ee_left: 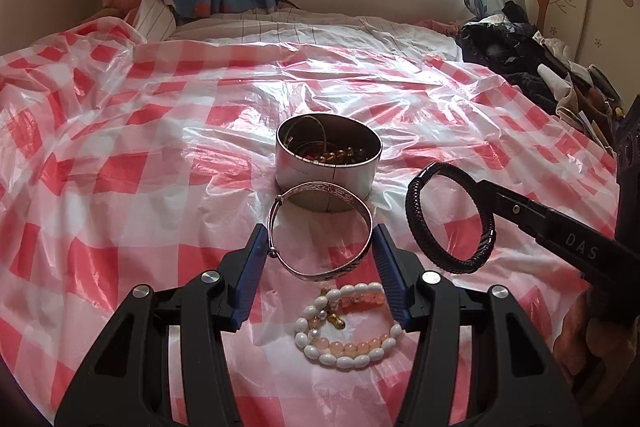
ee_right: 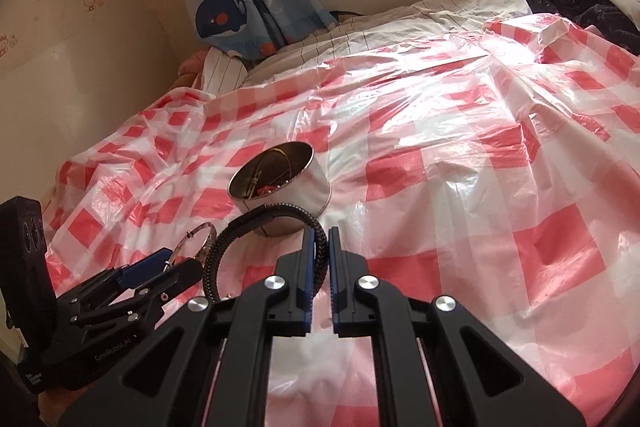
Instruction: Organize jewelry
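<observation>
The silver bangle (ee_left: 320, 231) sits clamped across its width between the left gripper (ee_left: 320, 251) pads, lifted just in front of the tin (ee_left: 328, 163). It looks rigid and slick, so gripping the sides seems right. The right gripper (ee_right: 321, 247) is pinched shut on the black braided bracelet (ee_right: 256, 231), which looks light and grippier. A bead bracelet (ee_left: 348, 327) lies on the checked plastic sheet (ee_left: 120, 187).
</observation>
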`<move>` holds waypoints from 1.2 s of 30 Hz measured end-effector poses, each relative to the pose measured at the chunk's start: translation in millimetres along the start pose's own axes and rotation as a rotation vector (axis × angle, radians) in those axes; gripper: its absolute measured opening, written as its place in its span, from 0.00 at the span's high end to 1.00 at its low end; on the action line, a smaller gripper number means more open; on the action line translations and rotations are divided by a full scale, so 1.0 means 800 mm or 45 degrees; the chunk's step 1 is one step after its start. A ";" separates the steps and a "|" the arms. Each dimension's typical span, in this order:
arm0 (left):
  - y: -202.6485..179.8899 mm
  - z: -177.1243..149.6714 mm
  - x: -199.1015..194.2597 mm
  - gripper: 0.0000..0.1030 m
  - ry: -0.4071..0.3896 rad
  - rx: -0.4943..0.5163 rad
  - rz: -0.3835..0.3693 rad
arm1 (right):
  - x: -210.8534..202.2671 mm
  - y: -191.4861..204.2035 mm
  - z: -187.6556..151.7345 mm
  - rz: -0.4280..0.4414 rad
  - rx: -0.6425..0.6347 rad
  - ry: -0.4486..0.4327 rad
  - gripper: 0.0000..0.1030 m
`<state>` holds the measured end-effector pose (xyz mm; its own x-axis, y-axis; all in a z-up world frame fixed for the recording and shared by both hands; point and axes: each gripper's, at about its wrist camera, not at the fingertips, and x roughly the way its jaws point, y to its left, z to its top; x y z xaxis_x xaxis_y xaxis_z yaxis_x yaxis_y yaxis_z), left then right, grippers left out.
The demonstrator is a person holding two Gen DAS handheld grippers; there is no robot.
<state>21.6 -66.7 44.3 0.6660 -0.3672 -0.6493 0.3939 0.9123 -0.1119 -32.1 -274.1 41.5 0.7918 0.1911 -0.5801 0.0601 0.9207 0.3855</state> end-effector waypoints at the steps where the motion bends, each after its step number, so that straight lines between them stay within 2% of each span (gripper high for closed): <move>1: -0.002 0.004 0.001 0.51 -0.010 0.000 0.000 | 0.000 0.000 0.003 -0.002 0.002 -0.013 0.93; 14: -0.019 0.073 0.059 0.51 -0.052 0.006 -0.019 | 0.015 -0.010 0.058 -0.056 0.012 -0.099 0.93; 16: -0.017 0.085 0.083 0.50 -0.016 0.001 -0.025 | 0.022 -0.010 0.068 -0.062 0.003 -0.105 0.93; 18: -0.008 0.089 0.113 0.50 0.082 -0.039 -0.038 | 0.033 -0.010 0.078 -0.070 -0.002 -0.107 0.93; 21: 0.004 0.085 0.111 0.50 0.066 -0.078 -0.056 | 0.051 -0.007 0.091 -0.076 -0.012 -0.101 0.93; 27: 0.047 0.056 0.060 0.50 0.012 -0.204 0.008 | 0.089 0.022 0.098 -0.042 -0.069 -0.057 0.93; 29: 0.059 0.040 0.051 0.50 0.019 -0.247 0.019 | 0.105 0.037 0.095 -0.028 -0.098 -0.023 0.93; 32: 0.066 0.020 0.045 0.50 0.048 -0.256 0.027 | 0.137 0.049 0.083 -0.040 -0.148 0.095 0.92; 34: 0.063 0.011 0.041 0.50 0.058 -0.244 0.027 | 0.135 0.046 0.072 -0.069 -0.145 0.108 0.92; 36: 0.055 0.006 0.036 0.50 0.062 -0.209 0.027 | 0.111 0.036 0.062 -0.078 -0.116 0.083 0.85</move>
<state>60.7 -38.0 24.5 0.6402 -0.3418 -0.6880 0.2686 0.9386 -0.2164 70.3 -247.7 36.4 0.7470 0.1523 -0.6471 0.0498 0.9579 0.2829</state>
